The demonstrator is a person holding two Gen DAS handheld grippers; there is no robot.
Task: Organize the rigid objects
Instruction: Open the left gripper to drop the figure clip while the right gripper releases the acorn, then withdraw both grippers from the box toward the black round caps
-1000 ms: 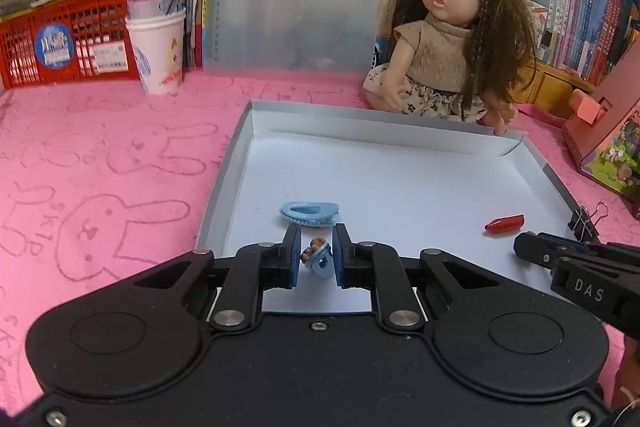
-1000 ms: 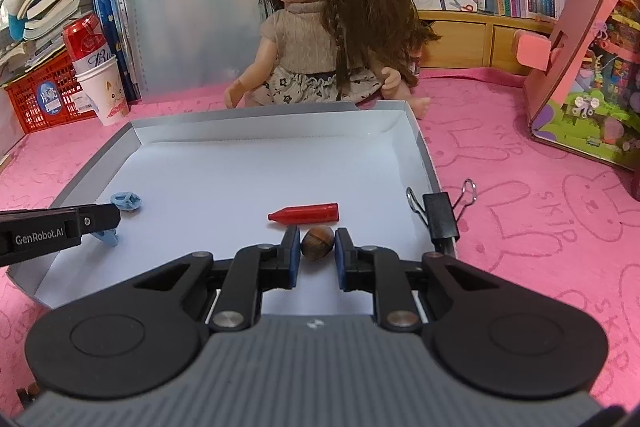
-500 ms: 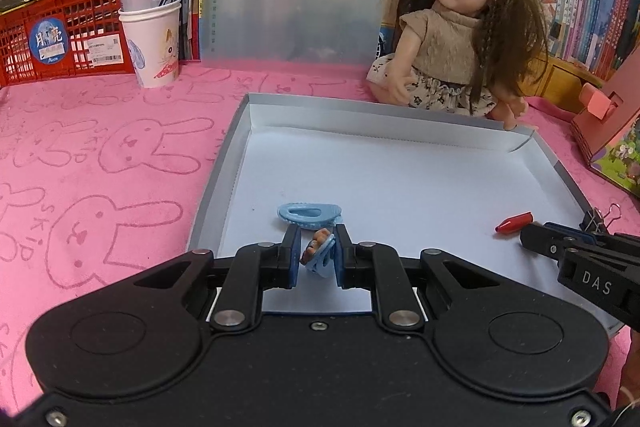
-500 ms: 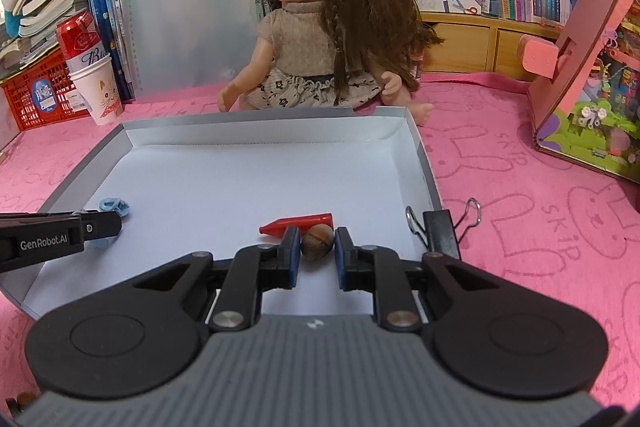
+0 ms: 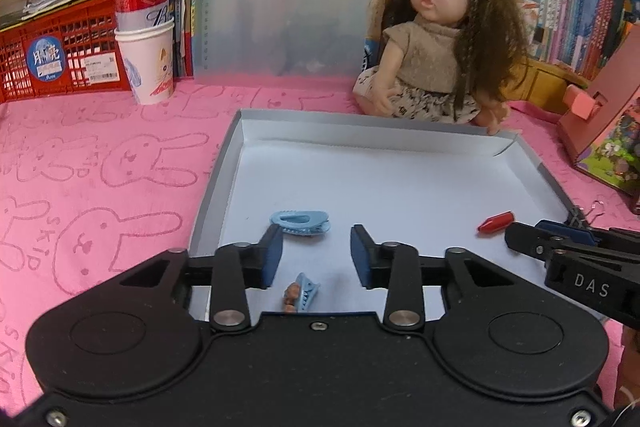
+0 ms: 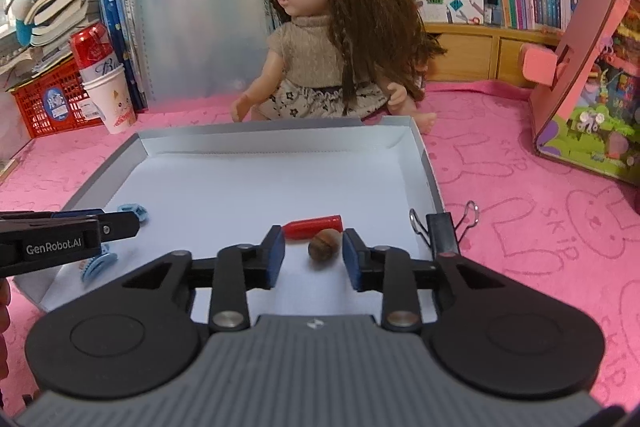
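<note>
- Left tongs [image 5: 316,253] have just been opening; the jaws stand apart with nothing pressed between them
- A small blue hair clip [image 5: 301,294] lies loose on the white floor of the shallow grey tray [image 5: 216,183], below and between the left jaws, touching neither
- A larger blue clip [image 5: 300,223] rests just ahead of the left tongs, near their left jaw
- Right tongs [image 6: 313,253] have also just been opening, jaws parted
- A brown nut [image 6: 324,246] sits on the tray floor between the right jaws, closer to the right pad, free of both
- A red crayon [image 6: 314,226] lies just beyond the nut
- A black binder clip [image 6: 442,229] grips the tray rim right of the right tongs, above the pink tabletop [image 6: 520,195]
</note>
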